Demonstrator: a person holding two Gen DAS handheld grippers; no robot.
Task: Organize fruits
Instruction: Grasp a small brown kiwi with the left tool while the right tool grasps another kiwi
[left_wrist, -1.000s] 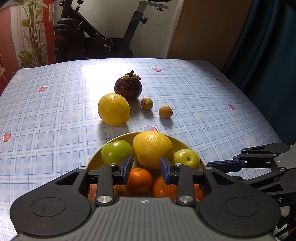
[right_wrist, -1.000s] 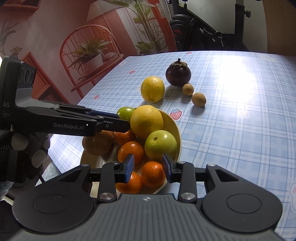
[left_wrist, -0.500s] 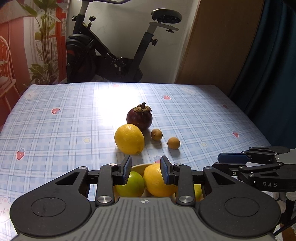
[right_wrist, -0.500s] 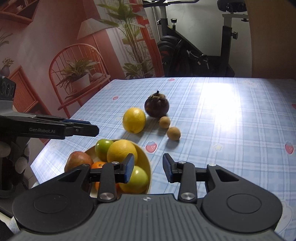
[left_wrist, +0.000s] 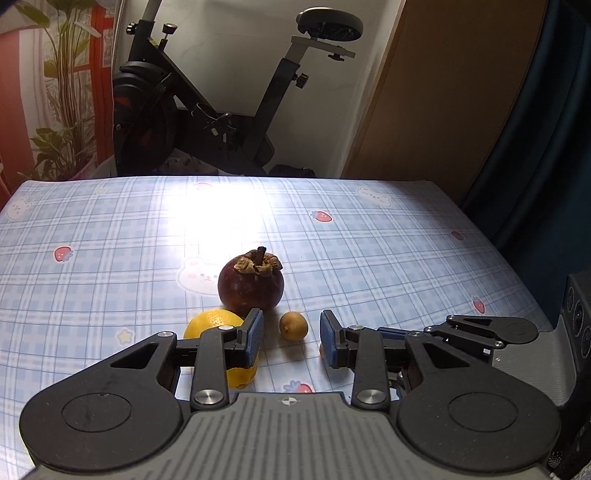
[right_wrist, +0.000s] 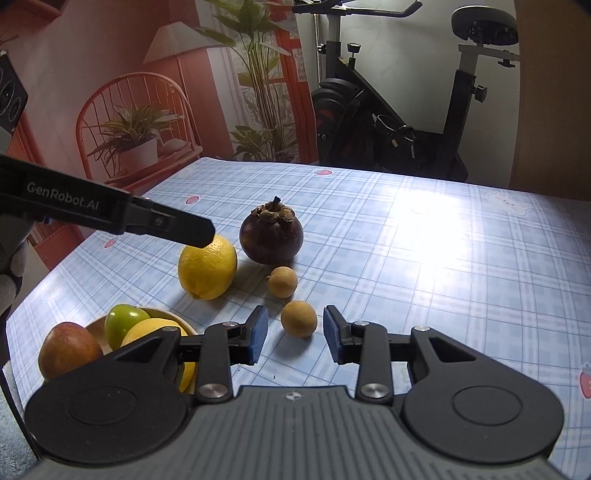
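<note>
Around the mangosteen (right_wrist: 271, 234) on the checked tabletop (right_wrist: 443, 258) I read the rest of the layout. My right wrist view shows what the left cannot: a yellow bowl (right_wrist: 173, 320) well to the near left of the mangosteen, holding a green fruit (right_wrist: 123, 320), a yellow citrus (right_wrist: 155, 328) and a reddish fruit (right_wrist: 68, 349); more may be hidden behind my gripper. That view also gives both small brown fruits, one (right_wrist: 282, 282) just in front of the mangosteen, the other (right_wrist: 299, 318) nearer me. In the left wrist view I count only one small brown fruit clearly. One loose lemon (right_wrist: 207, 267) lies just left of the mangosteen, in both views.

My right gripper (right_wrist: 295, 334) has its jaws apart, empty, flanking the nearer brown fruit without touching it. My left gripper (left_wrist: 291, 338) is likewise spread, gripping nothing, short of the mangosteen with the other brown fruit between its pads' line.
</note>
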